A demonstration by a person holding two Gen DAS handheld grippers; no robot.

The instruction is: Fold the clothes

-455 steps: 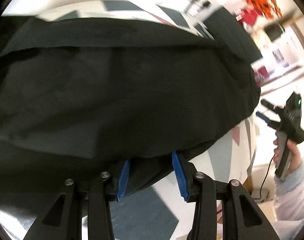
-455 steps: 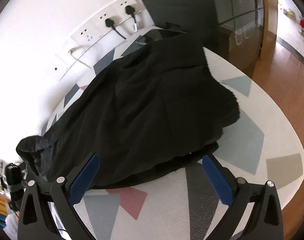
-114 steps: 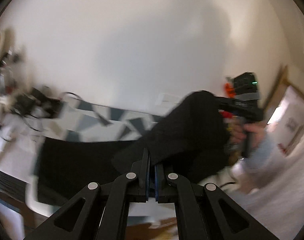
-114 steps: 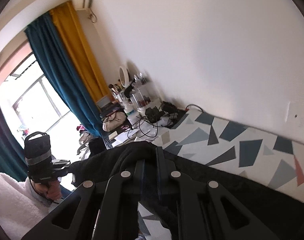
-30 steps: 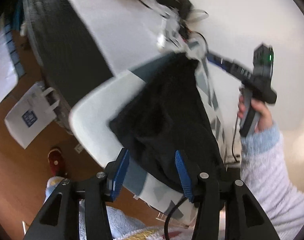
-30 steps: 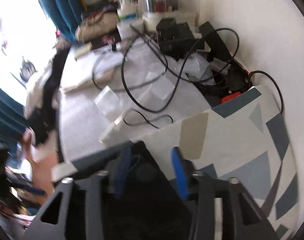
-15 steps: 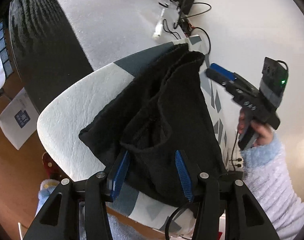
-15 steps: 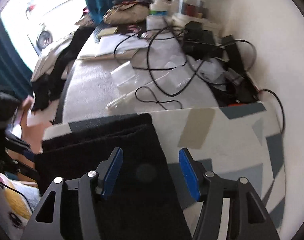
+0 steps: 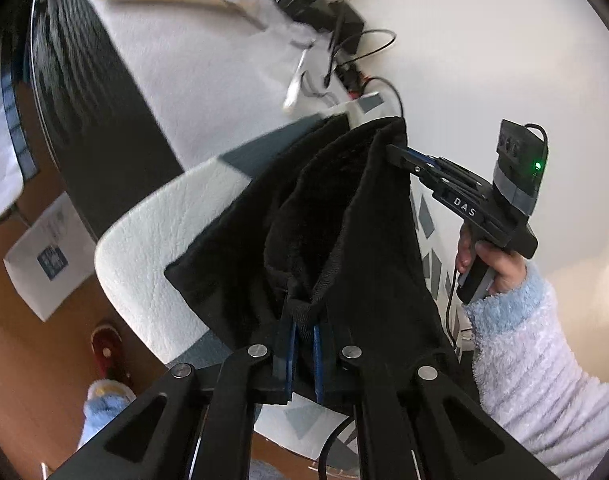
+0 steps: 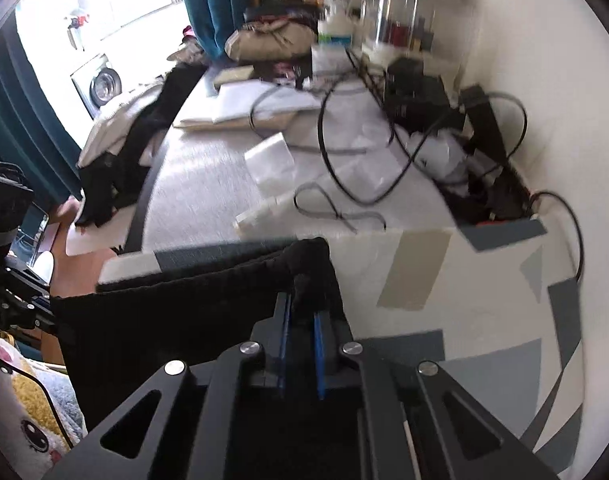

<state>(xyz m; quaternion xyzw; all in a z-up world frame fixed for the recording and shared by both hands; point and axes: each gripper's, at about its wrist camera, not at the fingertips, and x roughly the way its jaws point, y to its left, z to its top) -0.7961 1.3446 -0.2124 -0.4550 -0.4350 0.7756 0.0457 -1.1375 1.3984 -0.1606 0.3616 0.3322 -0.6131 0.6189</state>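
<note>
A black garment (image 9: 336, 216) lies folded over the end of a white table with grey and beige shapes (image 9: 144, 232). My left gripper (image 9: 303, 332) is shut on the near corner of the garment. My right gripper (image 10: 302, 320) is shut on the far corner of the garment (image 10: 176, 320), and it also shows in the left wrist view (image 9: 400, 156), pinching the cloth's top corner. The stretch of cloth between the two grippers is lifted off the table.
A second table (image 10: 208, 160) beyond the patterned one carries cables (image 10: 344, 128), papers, a black power strip and jars. A paper bag (image 9: 44, 256) and slippers are on the wooden floor. The wall (image 10: 544, 80) runs along the right.
Both grippers were open half a second ago and have now closed on the garment's corners. The cloth edge has risen between them.
</note>
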